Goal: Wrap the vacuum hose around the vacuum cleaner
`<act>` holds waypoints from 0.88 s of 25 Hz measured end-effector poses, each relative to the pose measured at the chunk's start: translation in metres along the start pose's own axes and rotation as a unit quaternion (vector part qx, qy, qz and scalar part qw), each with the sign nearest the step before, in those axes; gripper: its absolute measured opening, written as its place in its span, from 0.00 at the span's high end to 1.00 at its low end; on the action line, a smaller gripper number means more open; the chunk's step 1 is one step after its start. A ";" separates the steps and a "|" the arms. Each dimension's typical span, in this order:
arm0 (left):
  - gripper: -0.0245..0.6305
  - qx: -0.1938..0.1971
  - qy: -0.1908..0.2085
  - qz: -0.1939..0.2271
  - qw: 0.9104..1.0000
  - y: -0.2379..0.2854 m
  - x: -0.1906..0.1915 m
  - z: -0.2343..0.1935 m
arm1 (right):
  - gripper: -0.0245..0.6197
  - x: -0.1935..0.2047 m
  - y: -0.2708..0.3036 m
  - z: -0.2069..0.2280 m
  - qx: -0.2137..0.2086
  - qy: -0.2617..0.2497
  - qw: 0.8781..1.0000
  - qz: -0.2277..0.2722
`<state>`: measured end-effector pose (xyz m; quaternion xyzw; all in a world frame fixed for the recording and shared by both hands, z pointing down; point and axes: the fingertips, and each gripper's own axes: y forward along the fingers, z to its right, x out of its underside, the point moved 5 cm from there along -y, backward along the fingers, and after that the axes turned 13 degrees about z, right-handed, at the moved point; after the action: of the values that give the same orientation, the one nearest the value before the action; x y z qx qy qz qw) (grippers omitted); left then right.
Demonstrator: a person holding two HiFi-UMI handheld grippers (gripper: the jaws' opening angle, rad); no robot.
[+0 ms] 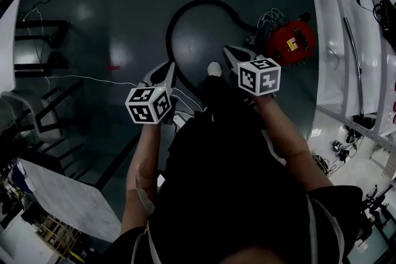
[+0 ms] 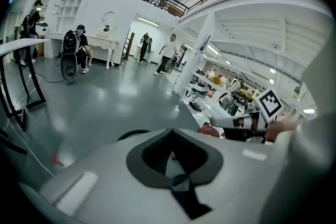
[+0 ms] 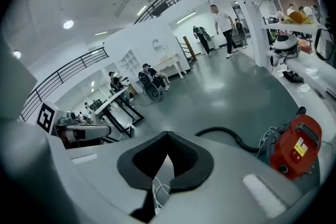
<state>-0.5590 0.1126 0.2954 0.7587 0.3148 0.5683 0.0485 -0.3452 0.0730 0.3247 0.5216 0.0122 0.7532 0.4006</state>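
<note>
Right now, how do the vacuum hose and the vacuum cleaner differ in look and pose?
Colour: the vacuum hose is black; the vacuum cleaner is red.
Shape: the hose is long and thin; the cleaner is a compact, rounded body.
Pose: the hose lies spread in an open loop, not wound on; the cleaner sits in one spot at the loop's end.
Shared: both rest on the dark floor and look joined.

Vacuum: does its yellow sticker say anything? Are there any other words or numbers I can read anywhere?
Vacuum, yellow sticker: it has dark print, but it is too small to read.
Marker cubes: only black-and-white square patterns, no letters or numbers.
Everything else, in all views: no text that can be read.
</note>
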 end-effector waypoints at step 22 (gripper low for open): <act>0.95 0.147 0.077 -0.075 0.983 0.198 -0.089 0.041 | 0.97 -0.091 0.043 0.116 0.081 0.061 0.994 0.048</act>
<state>-0.4528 -0.0810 0.2923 0.6858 0.4536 0.5674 -0.0457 -0.2661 -0.0587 0.3257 0.5051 0.0729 0.7986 0.3192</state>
